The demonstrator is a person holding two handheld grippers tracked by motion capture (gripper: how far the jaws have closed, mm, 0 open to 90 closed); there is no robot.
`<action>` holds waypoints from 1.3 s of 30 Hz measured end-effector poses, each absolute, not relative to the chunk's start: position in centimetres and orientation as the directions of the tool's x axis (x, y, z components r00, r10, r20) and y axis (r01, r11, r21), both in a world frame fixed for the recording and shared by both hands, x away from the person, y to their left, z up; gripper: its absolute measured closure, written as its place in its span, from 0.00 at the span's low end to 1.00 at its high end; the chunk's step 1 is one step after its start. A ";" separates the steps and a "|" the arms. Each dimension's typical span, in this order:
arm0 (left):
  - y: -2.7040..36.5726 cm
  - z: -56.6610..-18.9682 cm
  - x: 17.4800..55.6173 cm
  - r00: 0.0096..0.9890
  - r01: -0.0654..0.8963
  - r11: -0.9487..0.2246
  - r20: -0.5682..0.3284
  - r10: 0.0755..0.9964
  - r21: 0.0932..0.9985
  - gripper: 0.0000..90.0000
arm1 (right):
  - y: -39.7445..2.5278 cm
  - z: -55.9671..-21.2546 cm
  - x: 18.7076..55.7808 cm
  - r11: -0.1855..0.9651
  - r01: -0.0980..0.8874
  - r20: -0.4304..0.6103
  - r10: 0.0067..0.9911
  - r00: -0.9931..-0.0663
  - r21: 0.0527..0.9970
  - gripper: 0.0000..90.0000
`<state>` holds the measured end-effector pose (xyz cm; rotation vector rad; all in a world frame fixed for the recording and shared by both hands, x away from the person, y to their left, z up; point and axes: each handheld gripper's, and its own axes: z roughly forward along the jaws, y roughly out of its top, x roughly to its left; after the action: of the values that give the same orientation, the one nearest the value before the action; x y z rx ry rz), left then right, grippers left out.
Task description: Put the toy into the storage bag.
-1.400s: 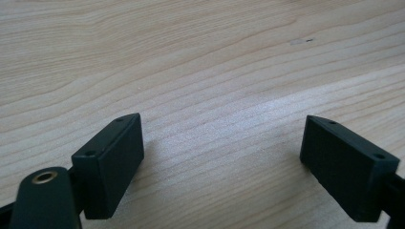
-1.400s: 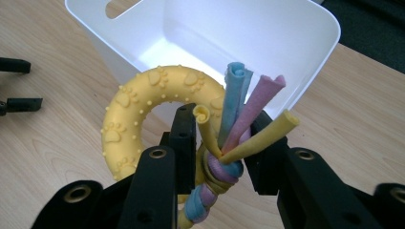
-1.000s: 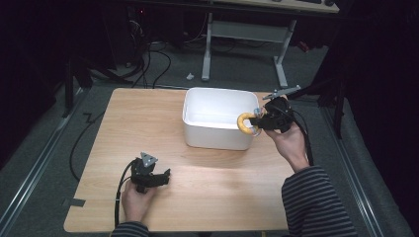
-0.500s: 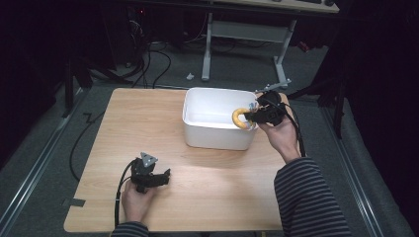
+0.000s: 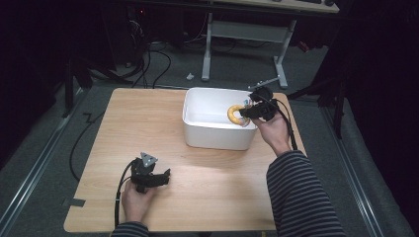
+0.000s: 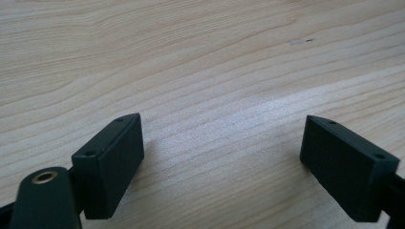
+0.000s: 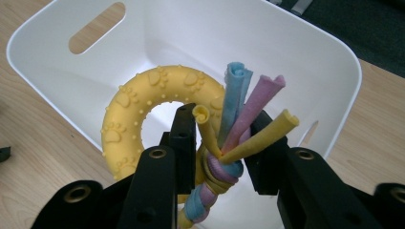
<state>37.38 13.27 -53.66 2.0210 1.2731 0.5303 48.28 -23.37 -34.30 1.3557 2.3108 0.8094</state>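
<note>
A yellow rubber ring toy (image 7: 143, 109) with paw prints and a twisted tail of blue, pink and yellow strands (image 7: 234, 124) hangs over the open white bin (image 7: 305, 43). My right gripper (image 7: 222, 138) is shut on the toy's braided part. In the high view the right gripper (image 5: 247, 112) holds the ring toy (image 5: 235, 114) above the right side of the bin (image 5: 212, 136). My left gripper (image 5: 159, 178) rests low at the table's front left, jaws wide apart over bare wood; the left gripper (image 6: 222, 162) holds nothing.
The wooden table (image 5: 143, 123) carries the bin at its back middle. Beyond the far edge stand a desk frame (image 5: 242, 34) and loose cables (image 5: 163, 59) on the floor. A striped sleeve (image 5: 301, 197) comes in at the bottom right.
My right gripper has carried the ring toy to the left and away from me, from the bin's right rim to above its inside. The left gripper has stayed put.
</note>
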 end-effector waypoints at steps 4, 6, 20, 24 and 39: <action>13.3 -53.7 37.4 0.438 0.621 -0.289 -0.017 0.899 0.728 0.17 | -23.3 -34.7 48.7 0.372 0.689 -0.001 0.880 -0.475 0.622 0.76; 13.3 -53.7 37.4 0.438 0.621 -0.289 -0.017 0.899 0.728 0.17 | -23.2 -34.9 48.9 0.367 0.690 -0.001 0.883 -0.469 0.624 0.76; 13.3 -53.7 37.4 0.438 0.621 -0.289 -0.017 0.899 0.728 0.17 | -22.6 -36.1 49.8 0.367 0.709 -0.002 0.889 -0.458 0.603 0.76; 13.3 -53.7 37.4 0.438 0.621 -0.289 -0.016 0.899 0.728 0.17 | -22.1 -36.5 50.0 0.378 0.709 -0.006 0.885 -0.466 0.596 0.76; 13.3 -53.7 37.4 0.438 0.621 -0.289 -0.017 0.899 0.728 0.17 | -21.2 -37.6 50.2 0.408 0.716 -0.012 0.873 -0.488 0.566 0.75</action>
<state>37.37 13.27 -53.66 2.0206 1.2732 0.5305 50.23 -21.24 -37.57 1.3803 2.3620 0.7240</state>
